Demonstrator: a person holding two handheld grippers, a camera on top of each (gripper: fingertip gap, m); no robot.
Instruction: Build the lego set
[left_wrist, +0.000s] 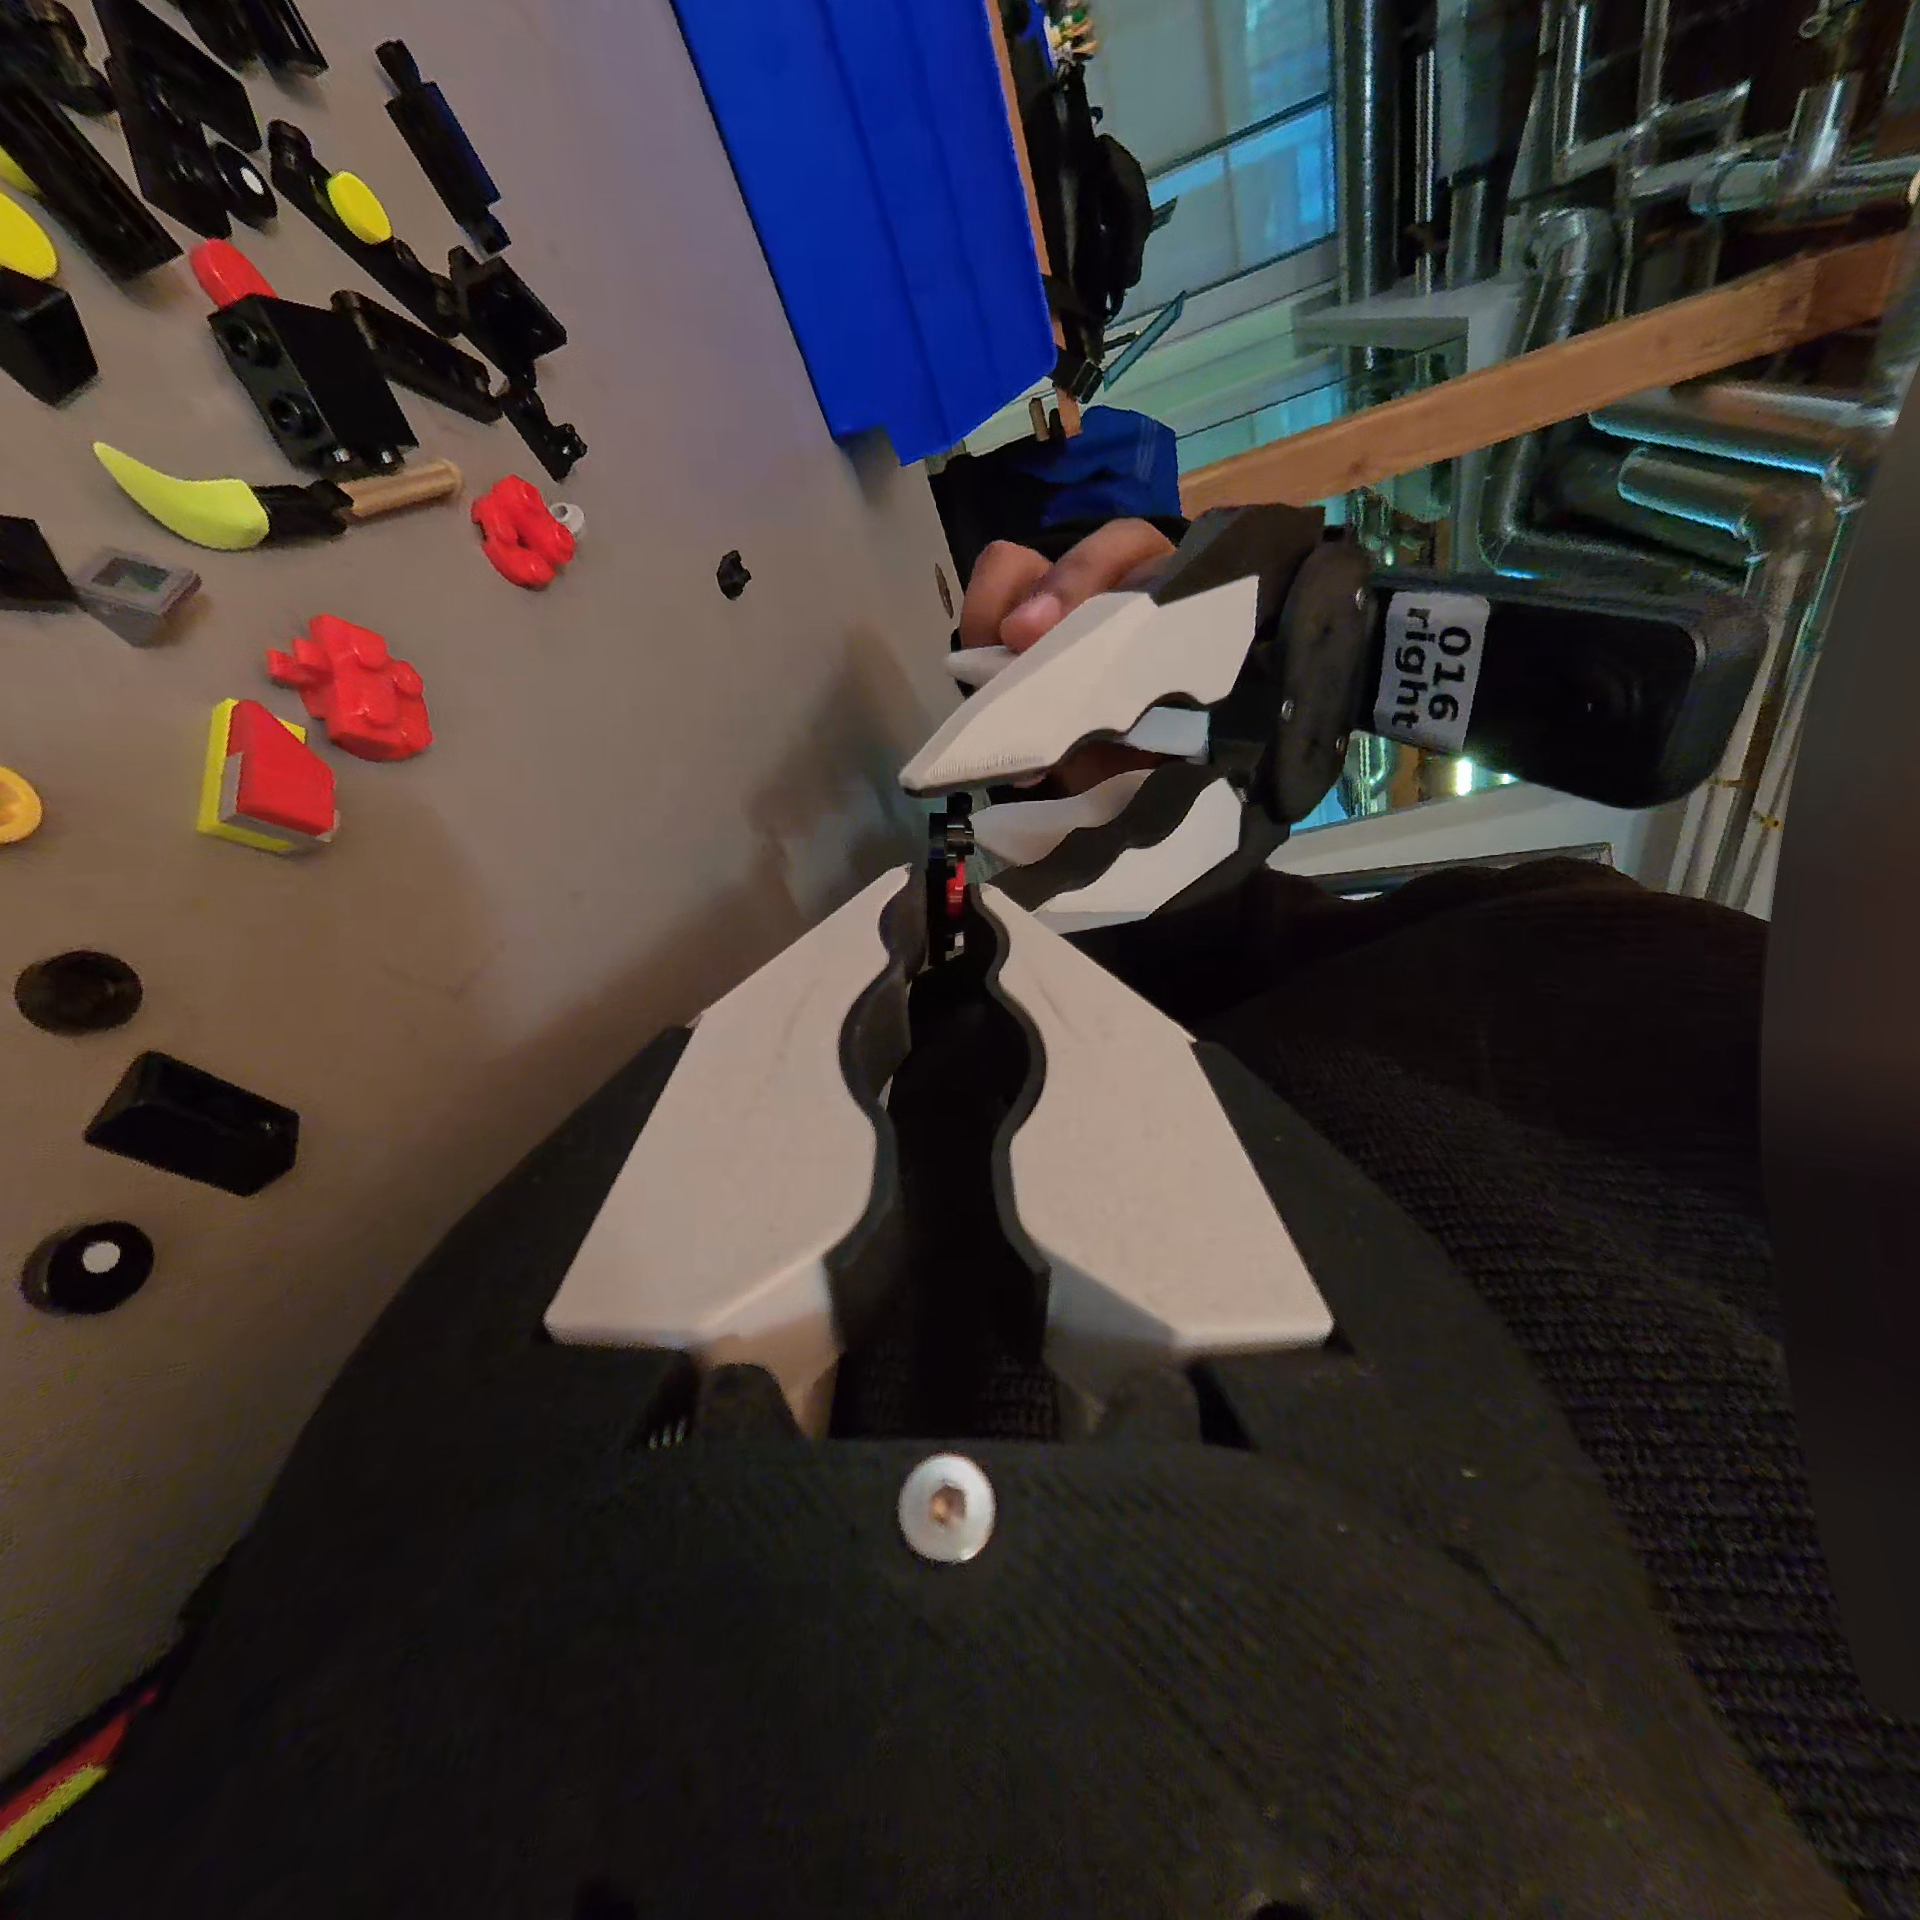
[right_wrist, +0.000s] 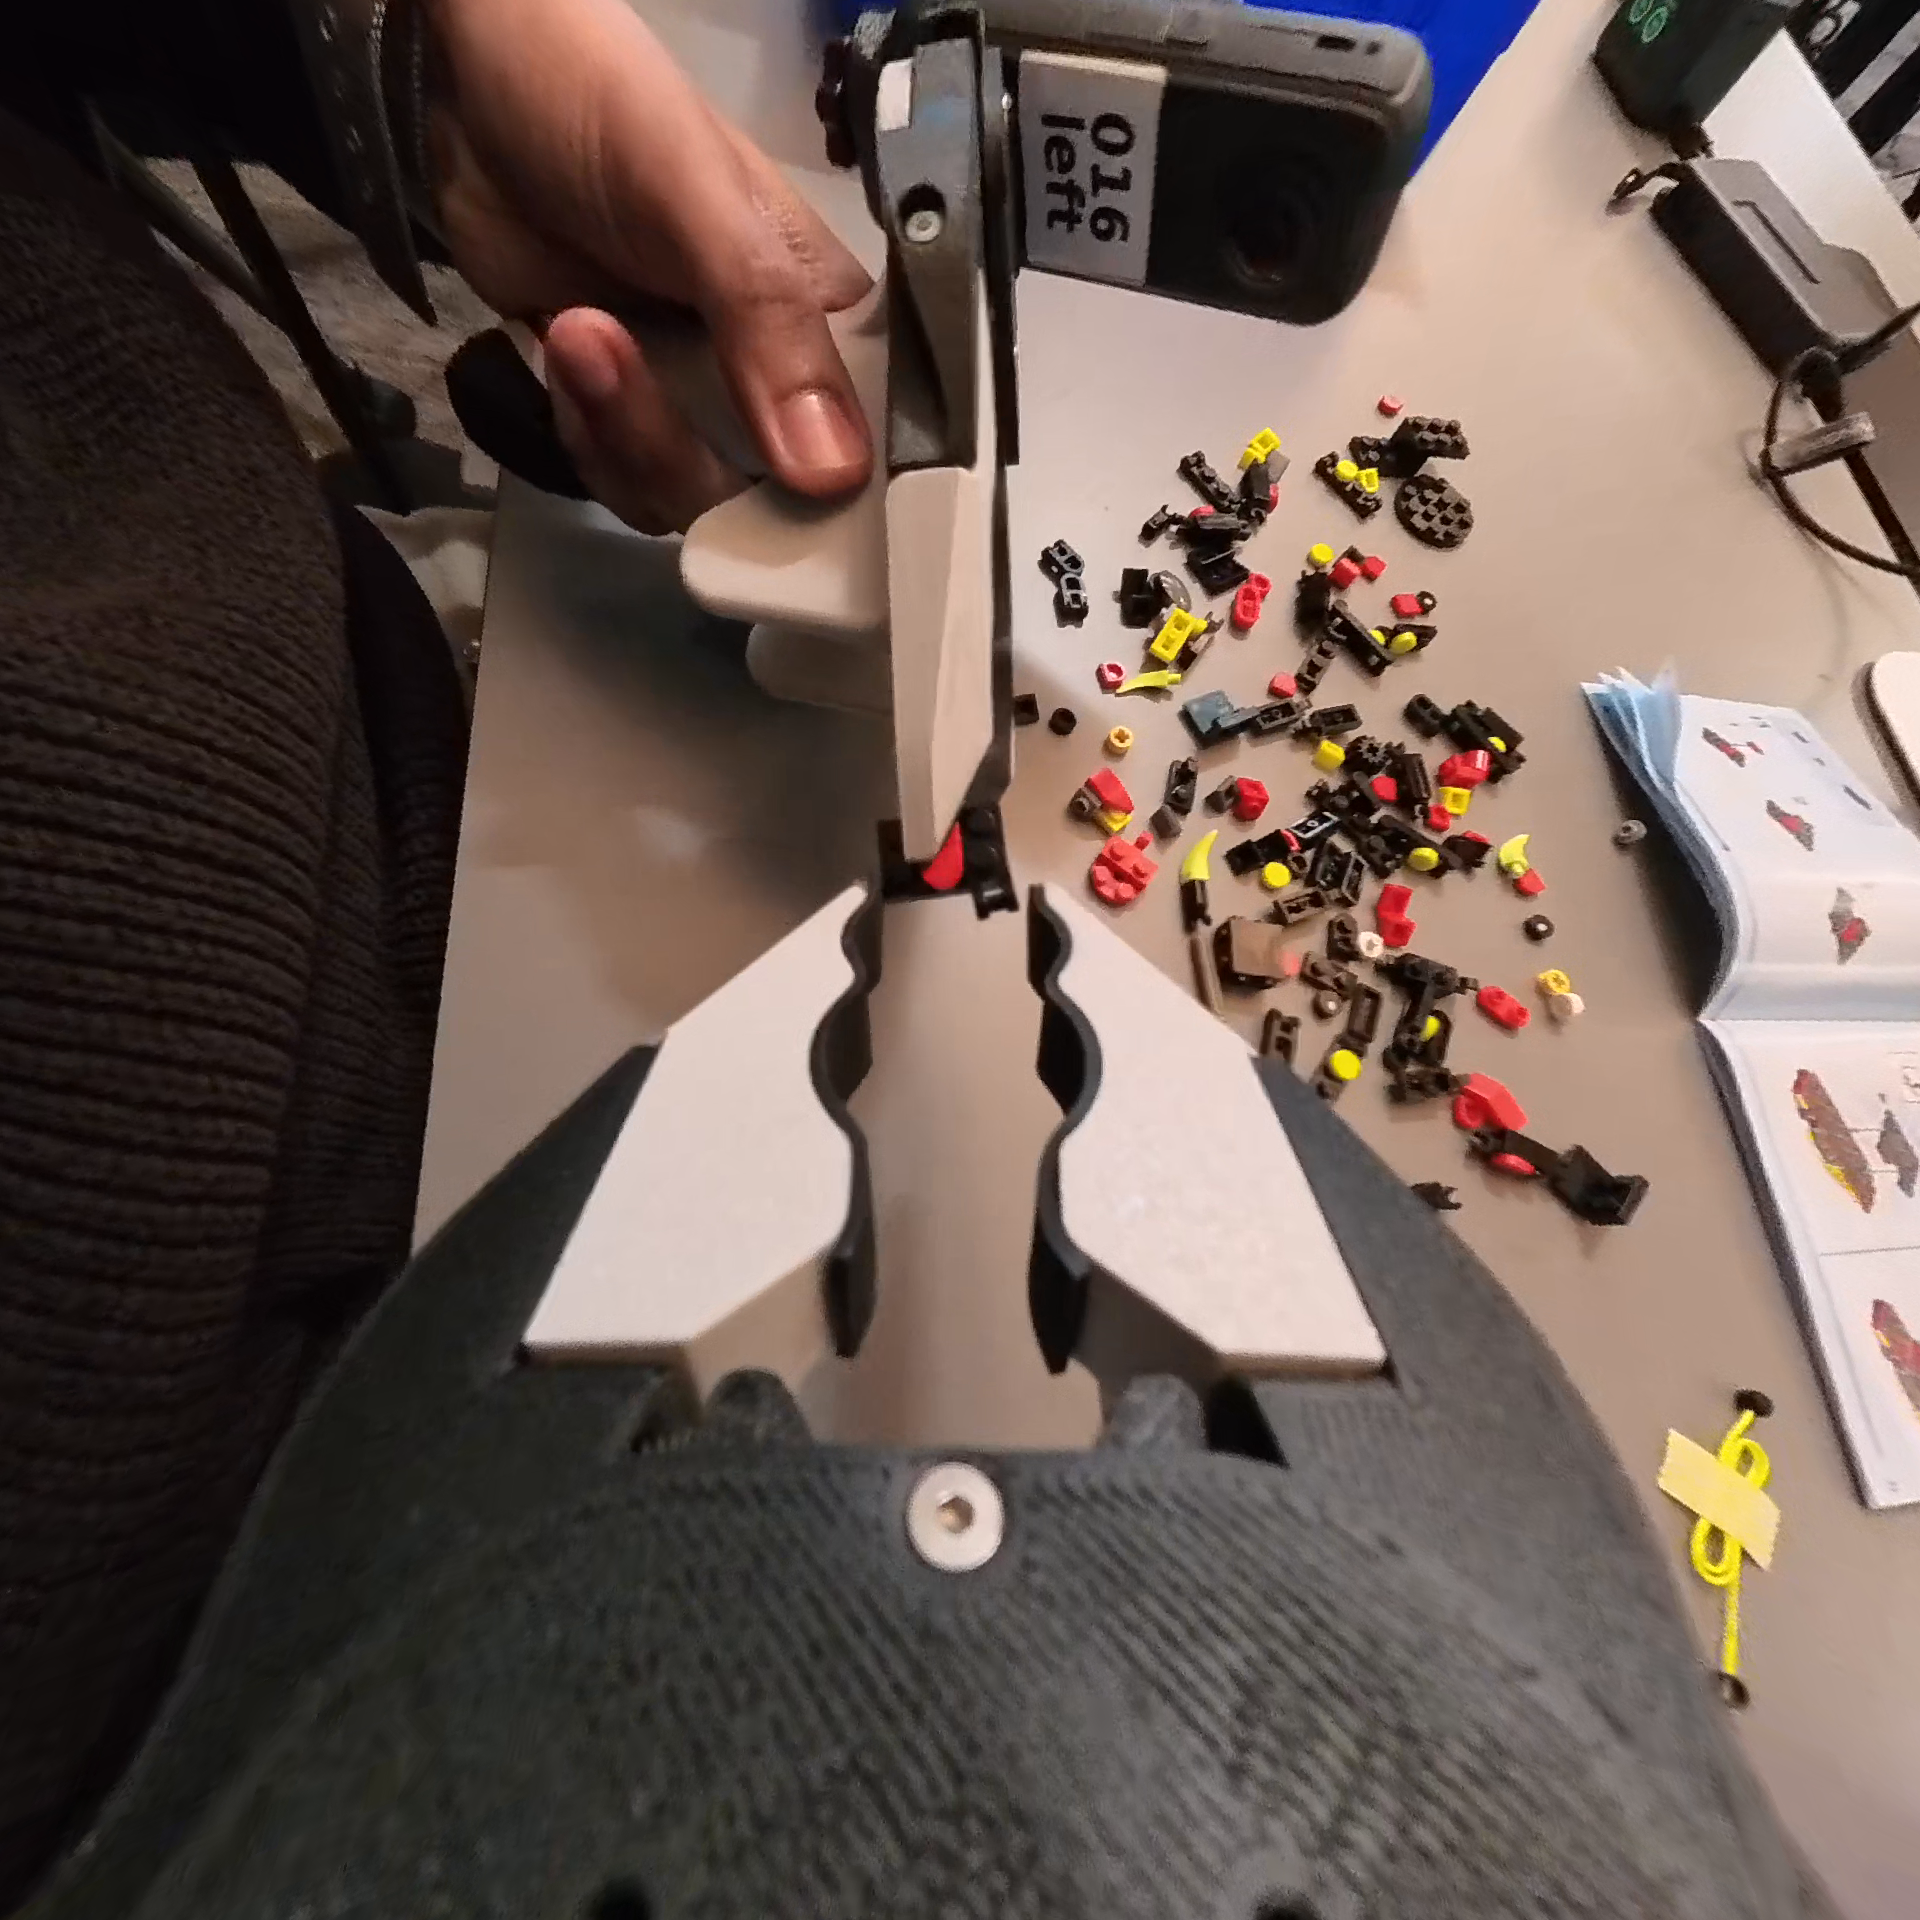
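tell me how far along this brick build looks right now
Done so far: only a small black-and-red brick assembly exists. In hand: the left hand-held gripper is shut on it, while the right hand-held gripper sits open just beside it. Left: most loose bricks are scattered on the table by the open instruction booklet.

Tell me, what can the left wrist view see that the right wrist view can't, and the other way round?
Only the left wrist view shows the blue bin and the metal pipes behind the table.

Only the right wrist view shows the open instruction booklet, the yellow cord, and the whole heap of loose bricks.

Both show the grey table, scattered red, black and yellow bricks, and the small black-and-red brick piece pinched by the left tool, with the right tool open around it.
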